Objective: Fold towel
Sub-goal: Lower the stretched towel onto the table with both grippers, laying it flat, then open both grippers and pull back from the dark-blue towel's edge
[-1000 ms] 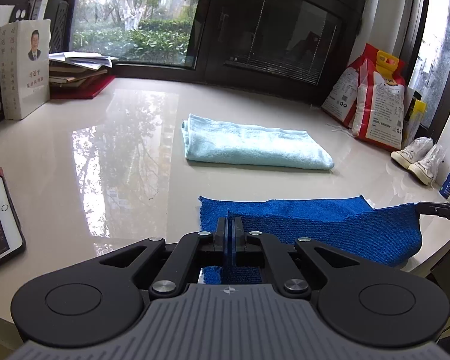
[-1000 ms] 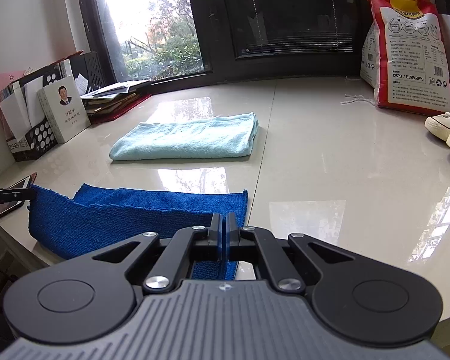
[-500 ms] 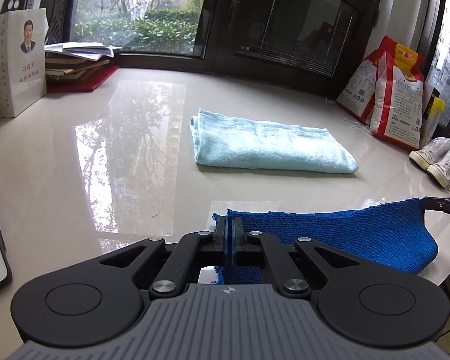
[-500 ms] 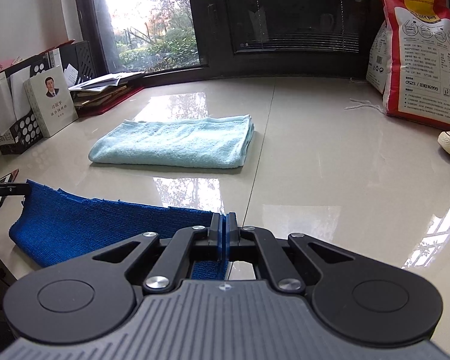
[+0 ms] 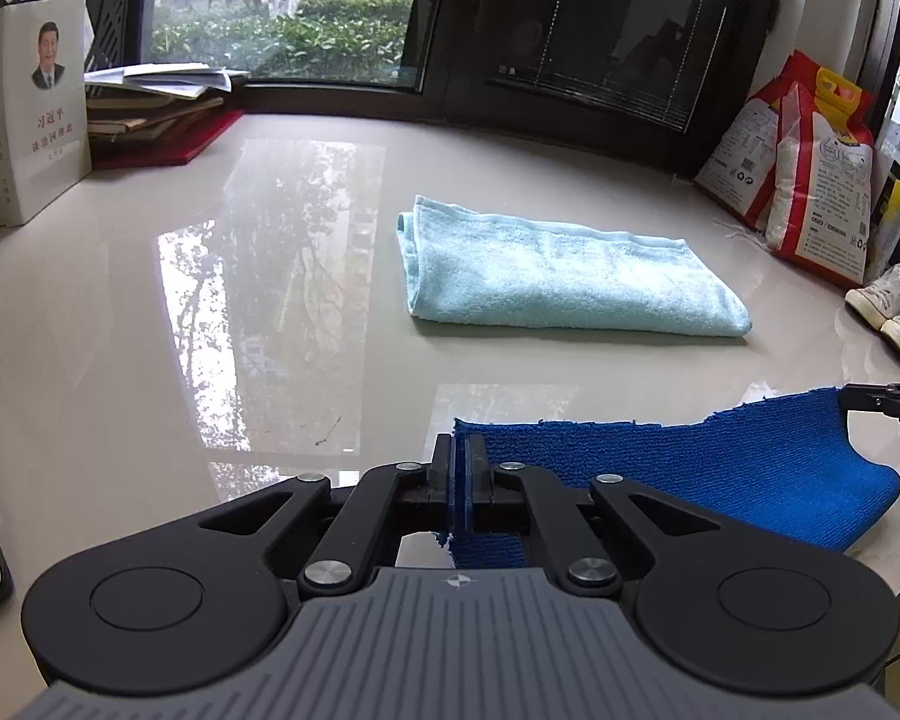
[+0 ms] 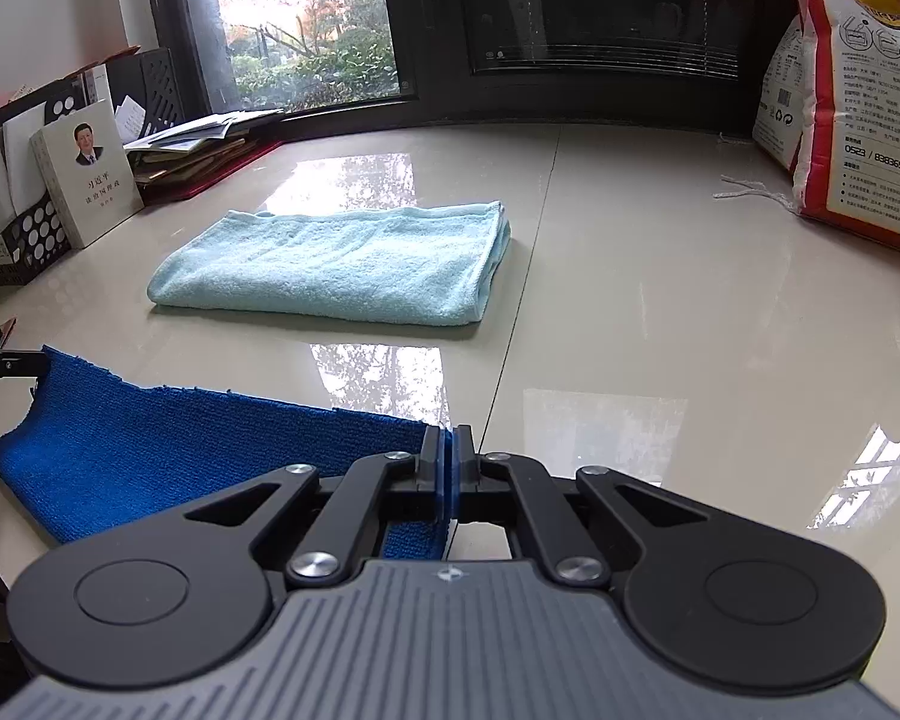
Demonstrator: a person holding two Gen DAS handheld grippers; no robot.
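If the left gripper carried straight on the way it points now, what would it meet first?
Probably the bare glossy tabletop just past the blue cloth it grips; the left gripper points downward. The folded light-blue towel lies farther along, though depth is unclear.

Each hand-held gripper (image 5: 462, 468) has black linkage arms, silver screws, ribbed grey housing.

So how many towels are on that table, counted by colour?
Dark blue towel: 1, pinched at its corners by the left gripper and right gripper
Light blue towel: 1, folded, lying on the table
Total: 2
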